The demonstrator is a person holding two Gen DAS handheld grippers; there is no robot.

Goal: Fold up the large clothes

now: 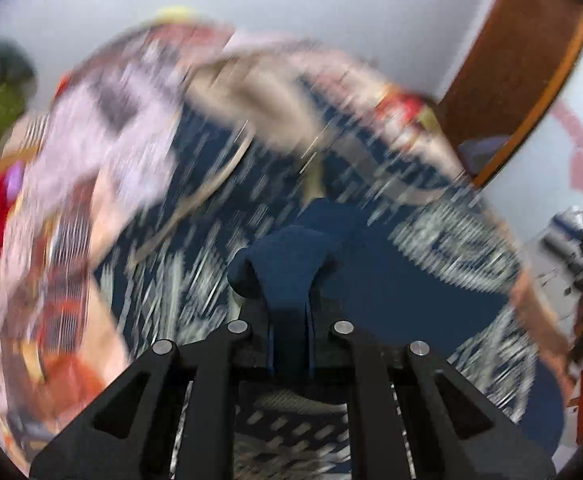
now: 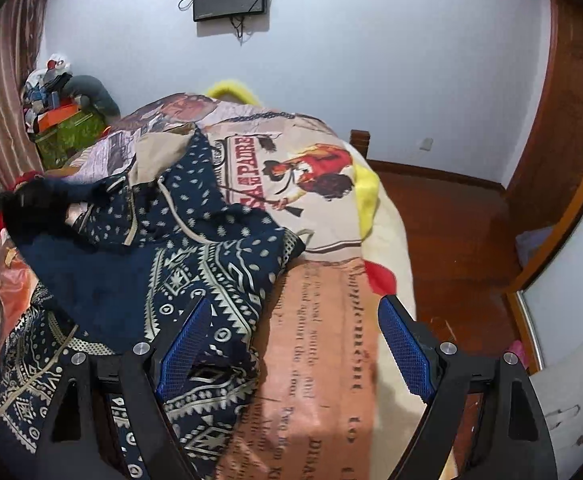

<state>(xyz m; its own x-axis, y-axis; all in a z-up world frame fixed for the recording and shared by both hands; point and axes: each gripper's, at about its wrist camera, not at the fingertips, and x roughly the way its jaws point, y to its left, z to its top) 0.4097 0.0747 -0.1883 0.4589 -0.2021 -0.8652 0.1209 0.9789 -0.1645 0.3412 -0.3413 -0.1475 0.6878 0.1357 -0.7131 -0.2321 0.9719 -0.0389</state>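
Navy white-patterned garment (image 2: 195, 264) lies rumpled; left tongs (image 1: 289, 280) pinch its fabric, right tongs (image 2: 291, 344) spread

Both tools are built of matte black plastic arms with long triangular cut-outs, joined by round silver pivot screws that catch the light. The right gripper (image 2: 293, 350) has two flat fingers faced with bright blue pads (image 2: 405, 354) of fine mesh-like texture, each set on a black backing; four silver screws show along its linkage. The left gripper (image 1: 289, 320) shows the same black linkage with four silver screws and thin blue edges at its fingers, and from the right wrist view it appears only as a dark blurred shape at the left.
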